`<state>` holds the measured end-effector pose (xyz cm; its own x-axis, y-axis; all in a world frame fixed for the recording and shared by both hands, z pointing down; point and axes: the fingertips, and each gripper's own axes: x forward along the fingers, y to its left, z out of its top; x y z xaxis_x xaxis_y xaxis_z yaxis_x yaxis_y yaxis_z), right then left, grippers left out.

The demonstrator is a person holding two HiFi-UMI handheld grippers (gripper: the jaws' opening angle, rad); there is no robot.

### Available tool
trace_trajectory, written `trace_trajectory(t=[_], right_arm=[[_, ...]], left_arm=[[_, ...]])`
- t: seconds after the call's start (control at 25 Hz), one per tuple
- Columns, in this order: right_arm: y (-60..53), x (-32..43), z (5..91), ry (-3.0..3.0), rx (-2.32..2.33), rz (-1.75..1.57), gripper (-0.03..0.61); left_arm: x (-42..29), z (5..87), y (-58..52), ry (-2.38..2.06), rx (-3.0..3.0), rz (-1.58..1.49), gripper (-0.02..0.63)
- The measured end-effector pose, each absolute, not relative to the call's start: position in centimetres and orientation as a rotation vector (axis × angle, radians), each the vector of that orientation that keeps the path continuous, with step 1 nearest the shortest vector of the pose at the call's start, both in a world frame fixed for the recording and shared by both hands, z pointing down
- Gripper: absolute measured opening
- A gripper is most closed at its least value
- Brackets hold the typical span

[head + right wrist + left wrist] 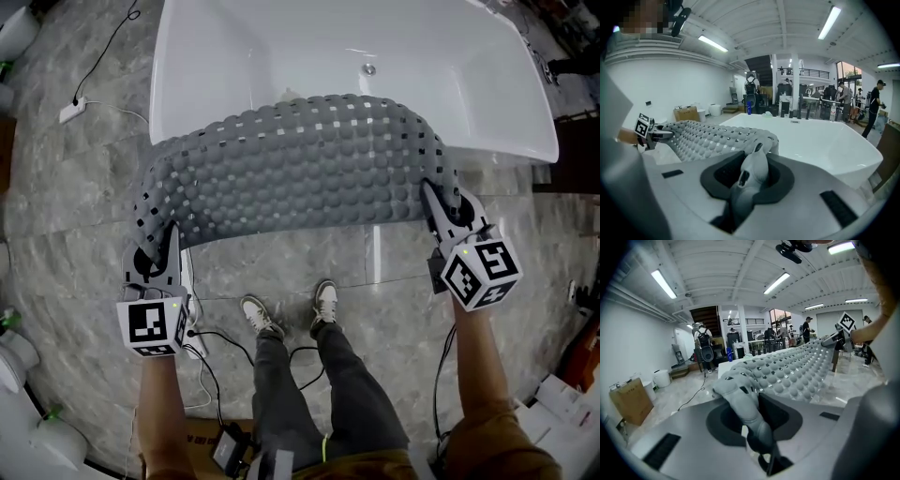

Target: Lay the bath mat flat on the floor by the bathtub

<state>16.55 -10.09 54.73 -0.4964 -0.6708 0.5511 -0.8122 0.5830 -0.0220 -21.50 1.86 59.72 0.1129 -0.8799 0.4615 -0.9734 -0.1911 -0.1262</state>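
A grey bubbled bath mat (300, 164) hangs stretched between my two grippers, held up in the air across the near rim of the white bathtub (281, 47). My left gripper (155, 248) is shut on the mat's left corner, which bunches between its jaws (754, 427). At the other end, the right corner is pinched in my right gripper (441, 202), and the fabric folds up from the jaws (750, 180). In the left gripper view the mat (792, 369) runs away to the right gripper (834, 339). The right gripper view shows the mat (708, 136) and the tub (820, 140) behind it.
Marbled floor tiles (375, 272) lie between the tub and the person's shoes (258, 317). A power strip with its cable (73, 111) lies at the left. White containers (19, 361) stand at the lower left, and cables trail near the feet. People stand far off in the hall.
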Motion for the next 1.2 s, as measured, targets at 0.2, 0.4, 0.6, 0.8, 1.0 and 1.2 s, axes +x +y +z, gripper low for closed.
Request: trace_trajectory(t=[0.2,0.4,0.6,0.8,1.0,1.2], right_arm=[[-8.9,16.7,52.3,-2.33,1.201,0.358,0.063],[-8.8,16.9,54.0,-2.328,1.219,0.372,0.063],[-9.6,16.7,55.2,-2.324,1.237,0.397,0.063],[-9.7,16.1,54.5,-2.326,1.249,0.388,0.063],[-10.0,16.4,54.1,-2.318,1.25,0.401,0.062],[-9.4,16.3,54.4,-2.31,1.246,0.405,0.062]], left_arm=[[-21.2,56.9,2.4,-1.868,2.217,0.668,0.081],[-21.1,56.8,1.7,-1.87,2.215,0.69,0.08],[-21.0,57.8,1.4,-1.875,2.204,0.699,0.08],[-21.0,57.4,1.9,-1.894,2.195,0.696,0.078],[-21.0,57.2,1.6,-1.896,2.195,0.72,0.078],[-20.9,57.6,1.9,-1.866,2.187,0.758,0.078]])
